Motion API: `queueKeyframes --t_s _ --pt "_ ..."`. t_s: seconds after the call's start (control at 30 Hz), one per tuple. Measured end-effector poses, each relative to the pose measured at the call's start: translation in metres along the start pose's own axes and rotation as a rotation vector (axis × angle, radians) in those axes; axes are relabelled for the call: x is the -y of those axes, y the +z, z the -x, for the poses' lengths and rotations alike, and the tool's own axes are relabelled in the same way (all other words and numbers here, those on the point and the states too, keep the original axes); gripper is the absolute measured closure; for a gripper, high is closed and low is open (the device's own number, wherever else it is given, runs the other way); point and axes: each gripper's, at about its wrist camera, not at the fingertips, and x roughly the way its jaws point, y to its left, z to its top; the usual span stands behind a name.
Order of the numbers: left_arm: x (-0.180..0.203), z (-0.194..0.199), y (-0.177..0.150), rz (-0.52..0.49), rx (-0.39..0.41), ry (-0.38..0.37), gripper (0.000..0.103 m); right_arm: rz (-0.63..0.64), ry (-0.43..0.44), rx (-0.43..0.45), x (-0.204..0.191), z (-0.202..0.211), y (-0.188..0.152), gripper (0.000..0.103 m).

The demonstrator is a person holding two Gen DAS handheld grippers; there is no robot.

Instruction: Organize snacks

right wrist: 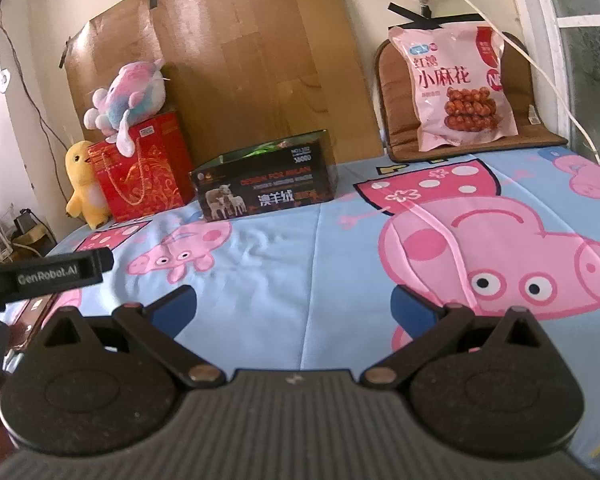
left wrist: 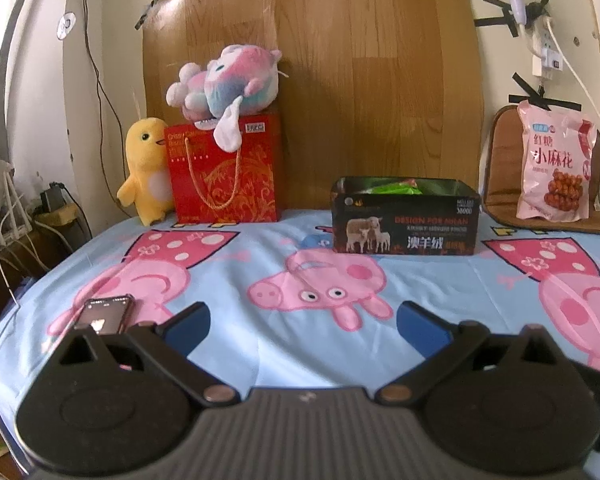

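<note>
A black open-top box (left wrist: 406, 222) with sheep pictures stands on the bed, with a green snack packet (left wrist: 396, 189) inside; the box also shows in the right wrist view (right wrist: 266, 186). A pink snack bag (left wrist: 554, 160) leans upright on a brown cushion at the far right, and it also shows in the right wrist view (right wrist: 458, 88). My left gripper (left wrist: 302, 326) is open and empty, low over the sheet, well short of the box. My right gripper (right wrist: 294, 308) is open and empty over the sheet. Part of the left gripper (right wrist: 52, 272) shows at the right wrist view's left edge.
A red gift bag (left wrist: 226, 172) with a pink-blue plush (left wrist: 228, 82) on top and a yellow duck plush (left wrist: 146, 170) stand at the back left. A phone (left wrist: 106, 314) lies on the sheet near my left finger. A brown cushion (right wrist: 540, 128) lies at the back right. Cables hang on the wall.
</note>
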Motion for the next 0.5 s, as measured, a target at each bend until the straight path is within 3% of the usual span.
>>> queueKeyframes --t_s 0.27,0.5 --pt "-0.009 0.003 0.001 0.028 -0.004 -0.019 0.0 0.031 -0.009 0.089 -0.005 0.014 0.001 0.0" --pt "-0.008 0.01 -0.001 0.035 -0.012 -0.049 0.0 -0.003 -0.025 0.049 -0.003 0.007 -0.001 0.0"
